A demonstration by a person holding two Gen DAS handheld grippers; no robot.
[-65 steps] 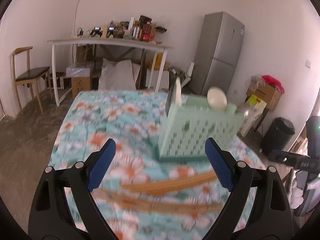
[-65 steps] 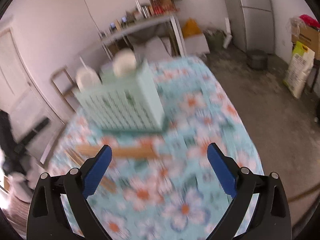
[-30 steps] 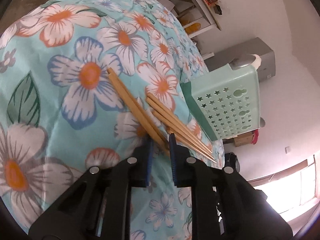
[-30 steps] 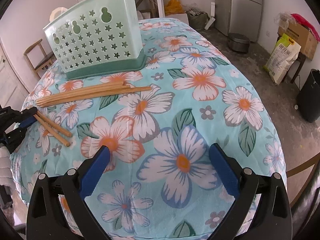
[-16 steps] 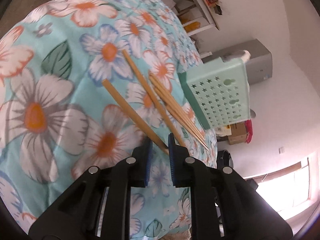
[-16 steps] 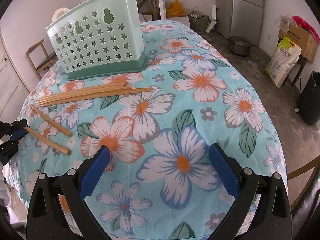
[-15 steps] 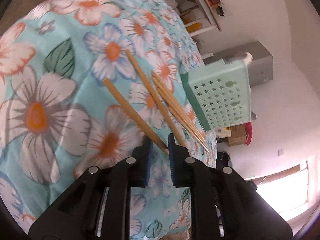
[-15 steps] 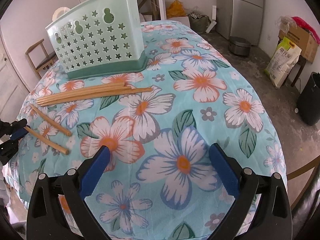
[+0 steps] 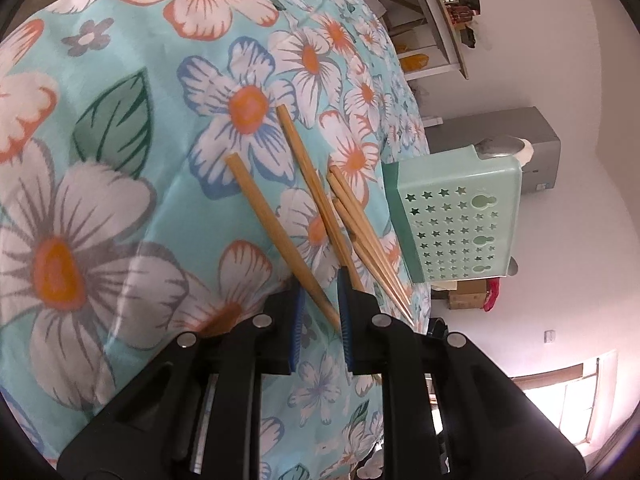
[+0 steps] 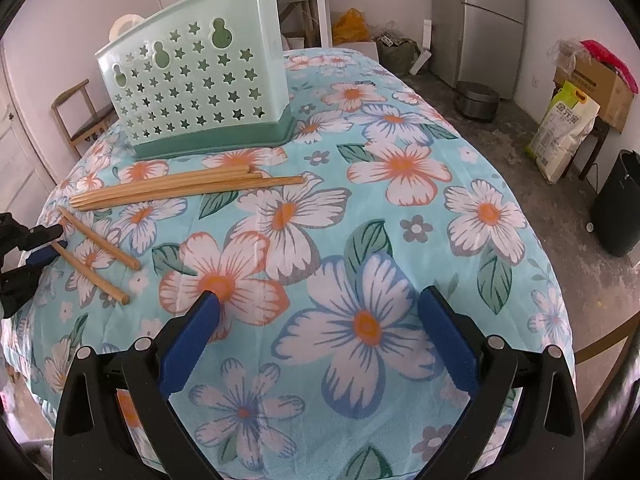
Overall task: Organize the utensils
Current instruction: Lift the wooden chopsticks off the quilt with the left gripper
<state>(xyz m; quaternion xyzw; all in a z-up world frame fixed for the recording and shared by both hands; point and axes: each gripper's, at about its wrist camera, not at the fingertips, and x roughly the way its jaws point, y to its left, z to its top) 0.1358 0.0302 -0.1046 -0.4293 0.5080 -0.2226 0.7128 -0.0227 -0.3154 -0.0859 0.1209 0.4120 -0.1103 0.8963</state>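
My left gripper (image 9: 320,300) is shut on the tip of one wooden chopstick (image 9: 276,232), which points away over the floral tablecloth (image 9: 100,168). A second chopstick (image 9: 312,188) lies just right of it, and a bundle of several chopsticks (image 9: 368,240) lies beyond. The mint green utensil basket (image 9: 456,216) stands past them. In the right wrist view the left gripper (image 10: 40,248) holds the chopstick (image 10: 92,274) at the table's left edge, the bundle (image 10: 180,190) lies before the basket (image 10: 196,88). My right gripper (image 10: 316,336) is open and empty above the cloth.
A wooden chair (image 10: 84,108) stands behind the table at left. A grey fridge (image 10: 488,20), a cardboard box (image 10: 596,84), a rice sack (image 10: 564,136) and a black bin (image 10: 620,208) stand on the floor at right. A white side table (image 10: 304,4) is behind the basket.
My left gripper closed on one chopstick and has drawn it slightly apart from the second one. The right gripper has stayed open and nearly still.
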